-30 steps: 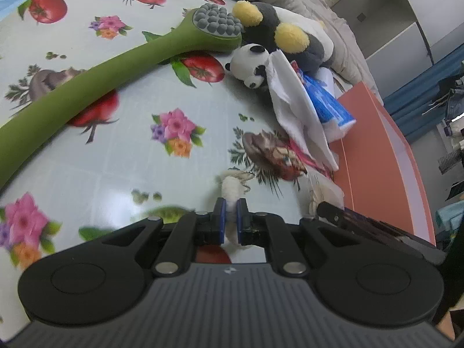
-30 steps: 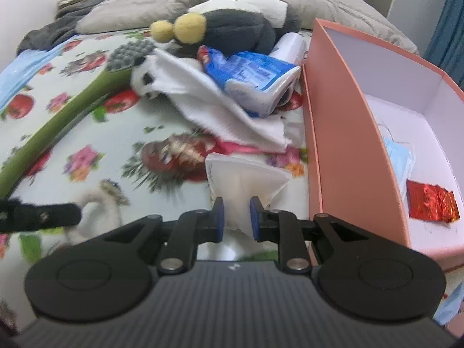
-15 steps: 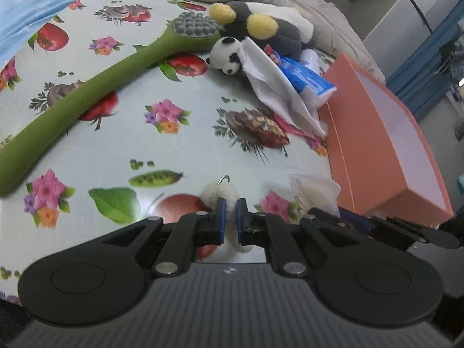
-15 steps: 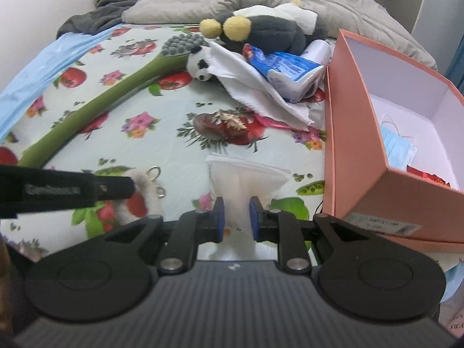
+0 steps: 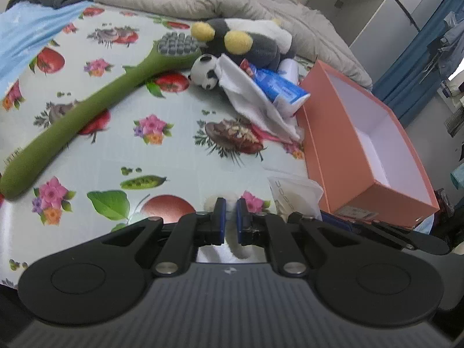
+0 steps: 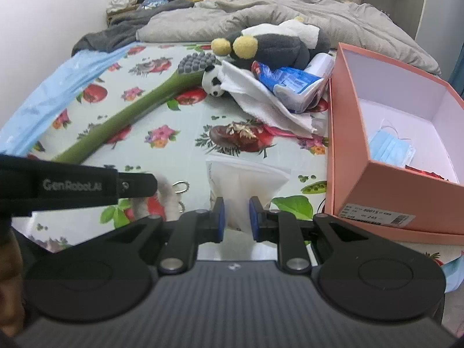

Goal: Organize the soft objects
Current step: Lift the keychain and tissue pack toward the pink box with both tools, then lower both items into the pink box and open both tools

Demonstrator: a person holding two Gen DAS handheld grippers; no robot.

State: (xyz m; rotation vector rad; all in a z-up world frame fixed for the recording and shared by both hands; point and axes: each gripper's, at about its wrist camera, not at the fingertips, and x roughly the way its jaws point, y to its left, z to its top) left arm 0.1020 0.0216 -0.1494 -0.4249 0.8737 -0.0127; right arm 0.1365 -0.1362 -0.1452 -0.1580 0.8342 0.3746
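A flower-and-fruit printed tablecloth point(image 5: 179, 156) covers the surface, with a rumpled grey quilt point(image 6: 290, 14) along its far edge. At the right stands an open salmon-pink cardboard box point(image 6: 348, 156) with a white lining; a pale blue face mask point(image 6: 390, 148) lies flat on its floor. A long green massage stick with a grey knobbed head point(image 5: 87, 116) runs from the near left toward the far middle. Just beyond its head lies a dark grey plush toy with yellow pom-pom ears point(image 6: 272, 46), and against that a small black-and-white panda plush point(image 5: 204, 71), half under a crumpled white cloth point(image 6: 261, 98) (a blue tissue packet point(image 6: 293, 82) rests on top).

The right gripper point(image 6: 235, 214) is pinching the near edge of a flat white translucent pouch point(image 6: 246, 179), which lies near the middle, just left of the box. The left gripper point(image 5: 229, 217) is clamped on a small fluffy cream plush keychain point(image 6: 168, 194), soft and fuzzy, with a metal ring point(image 6: 180, 187) at its far end, near the left of the pouch.
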